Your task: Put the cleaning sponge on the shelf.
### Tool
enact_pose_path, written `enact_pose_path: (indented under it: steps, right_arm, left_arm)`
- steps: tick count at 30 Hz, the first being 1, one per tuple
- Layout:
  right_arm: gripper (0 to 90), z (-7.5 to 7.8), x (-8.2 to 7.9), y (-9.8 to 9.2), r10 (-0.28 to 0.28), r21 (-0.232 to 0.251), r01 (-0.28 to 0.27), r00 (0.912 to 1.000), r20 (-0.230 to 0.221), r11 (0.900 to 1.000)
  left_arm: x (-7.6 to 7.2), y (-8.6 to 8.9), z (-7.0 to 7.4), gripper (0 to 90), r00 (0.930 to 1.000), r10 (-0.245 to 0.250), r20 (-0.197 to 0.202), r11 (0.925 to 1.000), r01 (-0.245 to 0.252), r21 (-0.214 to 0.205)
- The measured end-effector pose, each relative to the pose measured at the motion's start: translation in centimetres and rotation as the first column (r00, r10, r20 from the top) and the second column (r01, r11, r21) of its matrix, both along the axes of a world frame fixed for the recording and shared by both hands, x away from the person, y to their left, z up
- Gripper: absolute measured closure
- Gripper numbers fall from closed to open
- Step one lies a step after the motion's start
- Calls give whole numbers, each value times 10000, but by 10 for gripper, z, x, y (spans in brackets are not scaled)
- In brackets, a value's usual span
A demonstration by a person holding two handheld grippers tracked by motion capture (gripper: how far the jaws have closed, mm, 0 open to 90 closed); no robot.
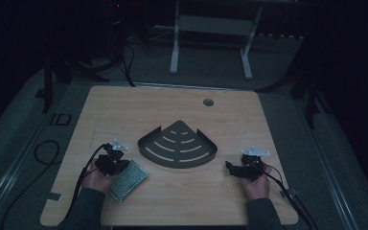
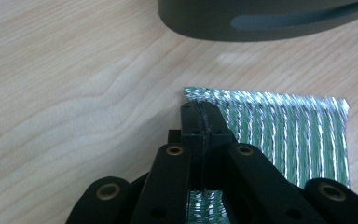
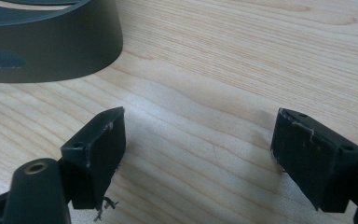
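table (image 1: 124, 108): light wood-grain top with rounded corners; a small round hole (image 1: 208, 102) sits near its far edge, right of centre.
corner shelf (image 1: 177, 143): dark grey, fan-shaped tray with curved slots in its floor and a low wall; it lies flat at the middle of the table, its point toward the far side and its curved wall toward the near side.
green pad (image 1: 128, 180): flat rectangular piece with a shiny green and silver ribbed face; it lies on the table at the near left, just left of and nearer than the corner shelf, apart from it.
left gripper (image 1: 116, 162): held in the person's left hand (image 1: 97, 176) at the near left; its tip is at the far left edge of the green pad.
left gripper, fingers: in the left gripper view the jaws are pressed together with no gap; the tip lies over the pad's corner, and whether any of the pad is pinched between them cannot be told.
right gripper (image 1: 231, 167): held in the person's right hand (image 1: 257, 184) at the near right, pointing left toward the corner shelf, near it but apart.
right gripper, fingers (image 3: 100, 140): released, spread wide, with bare table between them; nothing grasped.
cables (image 1: 84, 175): a black cable trails from each gripper toward the near edge.
surroundings: dim floor around the table; a white frame (image 1: 211, 28) stands beyond the far edge.
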State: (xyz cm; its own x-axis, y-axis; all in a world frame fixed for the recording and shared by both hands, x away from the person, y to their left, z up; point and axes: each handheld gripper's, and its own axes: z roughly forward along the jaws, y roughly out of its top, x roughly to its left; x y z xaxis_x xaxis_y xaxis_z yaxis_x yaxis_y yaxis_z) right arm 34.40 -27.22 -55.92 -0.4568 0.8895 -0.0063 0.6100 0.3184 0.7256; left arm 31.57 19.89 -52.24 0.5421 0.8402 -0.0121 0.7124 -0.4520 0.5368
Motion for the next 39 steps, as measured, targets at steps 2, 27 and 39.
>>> enact_pose_path:
  steps: [2,27,39]
  right_arm:
    - [174,0,0,0,-2,3,2,10000,-2,10000]
    - [174,0,1,0,4,6,-4,10000,7,10000]
    - [174,0,0,0,-1,9,1,10000,0,10000]
  left_arm:
    - [3,-1,0,900,10000,-6,-27,10000,6,-13]
    - [10,31,18,811,9855,-1443,-897,9886,1397,-555]
    - [18,30,18,796,9600,-2130,-1816,9770,2118,-262]
